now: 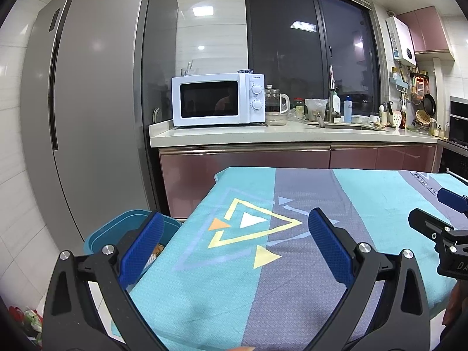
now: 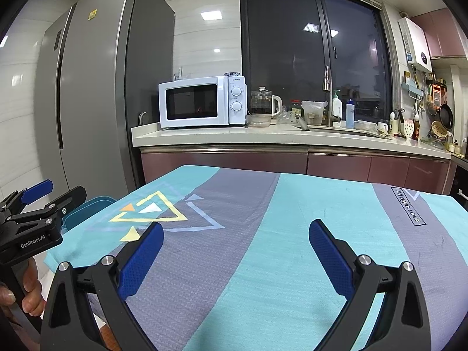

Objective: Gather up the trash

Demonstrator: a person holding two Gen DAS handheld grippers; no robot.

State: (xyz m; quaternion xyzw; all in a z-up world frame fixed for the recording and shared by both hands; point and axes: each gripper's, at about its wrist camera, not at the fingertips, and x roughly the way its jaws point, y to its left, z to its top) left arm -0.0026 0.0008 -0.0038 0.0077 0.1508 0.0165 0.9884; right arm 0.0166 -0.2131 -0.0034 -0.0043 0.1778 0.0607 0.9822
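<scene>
We hold both grippers level above the tablecloth (image 2: 263, 234), left gripper (image 1: 234, 242) and right gripper (image 2: 235, 251) spread wide, empty. Only the left view shows scraps inside the blue bin (image 1: 117, 228) beside the tablecloth's left edge.

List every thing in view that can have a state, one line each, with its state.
left gripper: jaws open, holding nothing
right gripper: jaws open, holding nothing
blue bin: uncovered, beside the table, some contents inside
tablecloth: spread flat, no trash showing on it
microwave: door shut
fridge: doors shut
window: shut, dark outside
</scene>
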